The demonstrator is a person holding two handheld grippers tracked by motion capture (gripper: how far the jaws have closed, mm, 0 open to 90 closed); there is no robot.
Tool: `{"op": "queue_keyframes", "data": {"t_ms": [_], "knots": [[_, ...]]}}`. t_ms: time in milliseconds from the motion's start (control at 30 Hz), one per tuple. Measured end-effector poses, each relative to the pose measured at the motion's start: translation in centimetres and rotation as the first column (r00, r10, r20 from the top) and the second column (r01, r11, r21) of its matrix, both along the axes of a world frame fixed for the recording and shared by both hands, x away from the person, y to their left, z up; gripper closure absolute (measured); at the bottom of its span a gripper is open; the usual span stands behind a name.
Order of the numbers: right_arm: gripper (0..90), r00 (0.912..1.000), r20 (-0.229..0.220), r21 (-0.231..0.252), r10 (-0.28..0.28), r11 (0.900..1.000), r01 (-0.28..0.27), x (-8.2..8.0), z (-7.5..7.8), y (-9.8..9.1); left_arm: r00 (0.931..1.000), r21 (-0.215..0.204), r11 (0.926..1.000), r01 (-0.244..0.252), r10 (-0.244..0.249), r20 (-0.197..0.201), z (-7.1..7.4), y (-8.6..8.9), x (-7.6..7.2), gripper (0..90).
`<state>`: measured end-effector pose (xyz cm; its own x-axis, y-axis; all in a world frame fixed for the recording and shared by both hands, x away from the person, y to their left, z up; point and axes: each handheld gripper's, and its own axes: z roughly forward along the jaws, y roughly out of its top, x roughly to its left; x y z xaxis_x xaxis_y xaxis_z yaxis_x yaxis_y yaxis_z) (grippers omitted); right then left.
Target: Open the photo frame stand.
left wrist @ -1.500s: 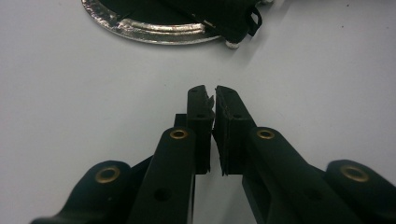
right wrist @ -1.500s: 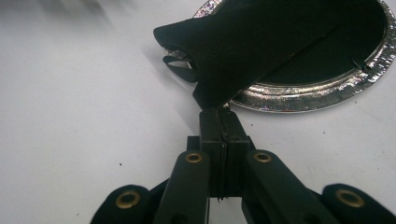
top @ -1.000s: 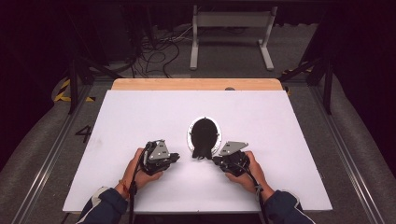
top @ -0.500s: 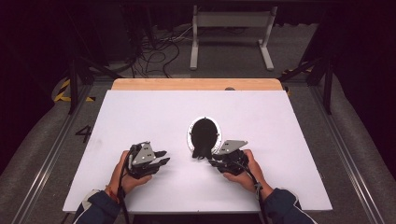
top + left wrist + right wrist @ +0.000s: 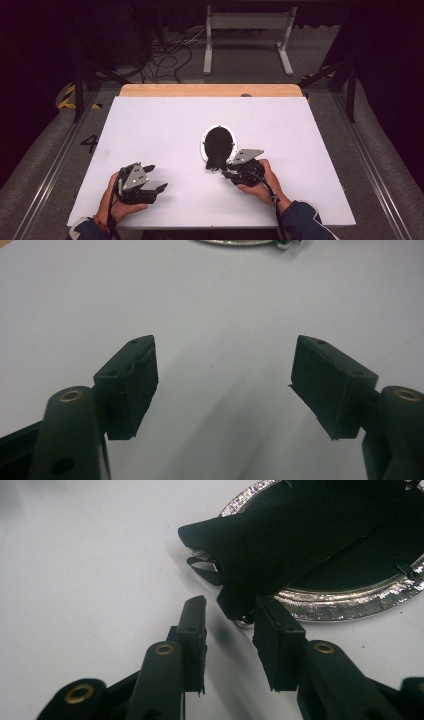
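An oval picture frame (image 5: 218, 142) lies face down mid-table, silver rim (image 5: 350, 605) around a black back. Its black prop flap (image 5: 280, 535) points toward my right gripper (image 5: 223, 170), whose jaws have just been opening. In the right gripper view the right gripper (image 5: 230, 625) stands a little apart just short of the flap's tip, with nothing pressed between the pads. My left gripper (image 5: 156, 178) rests near the table's front left. Its jaws have just been opening and the left gripper (image 5: 225, 385) stands wide over bare white tabletop, the frame's rim (image 5: 240, 241) far ahead.
The white tabletop (image 5: 150, 125) ends in a wooden strip (image 5: 210, 90) at the far side. Beyond it lie floor cables (image 5: 170, 55) and a white metal stand (image 5: 245, 35). Grey carpet and rails flank both table sides.
The left gripper has drawn away leftward from the frame and opened wide. The right gripper has stayed by the flap's tip and its jaws have parted a little.
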<state>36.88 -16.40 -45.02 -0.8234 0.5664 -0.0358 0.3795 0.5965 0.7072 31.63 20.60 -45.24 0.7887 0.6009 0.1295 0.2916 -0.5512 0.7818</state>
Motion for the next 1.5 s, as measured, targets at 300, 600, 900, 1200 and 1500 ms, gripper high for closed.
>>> {"op": "queue_keyframes", "data": {"t_ms": [300,600,900,1200,1500], "knots": [[63.1,0.9998,-0.008,-0.012,-0.017,0.9998,0.017,0.3,-0.4,0.1,0.9998,0.027,0.9995,-0.013,0.014,-0.014,-0.5,0.3,-0.1,24.1],[55.3,0.9990,-0.021,0.011,-0.039,0.9992,0.039,0.9,-0.5,0.3,0.9996,0.041,0.9992,-0.005,0.006,-0.028,-0.7,-0.1,-0.1,24.2],[59.5,0.9981,-0.011,-0.005,-0.061,0.9981,0.061,0.9,-0.4,0.7,0.9994,0.053,0.9986,0.000,0.002,-0.034,-0.8,-0.3,0.0,23.5],[62.8,0.9977,-0.028,0.018,-0.062,0.9979,0.062,0.8,-0.2,0.2,0.9996,0.049,0.9988,-0.006,0.007,-0.029,-0.7,-0.1,-0.1,22.6],[64.1,0.9966,-0.033,0.021,-0.075,0.9969,0.076,0.9,-0.1,-0.5,0.9996,0.052,0.9986,-0.005,0.007,-0.029,-0.6,-0.1,-0.1,22.2]]}}
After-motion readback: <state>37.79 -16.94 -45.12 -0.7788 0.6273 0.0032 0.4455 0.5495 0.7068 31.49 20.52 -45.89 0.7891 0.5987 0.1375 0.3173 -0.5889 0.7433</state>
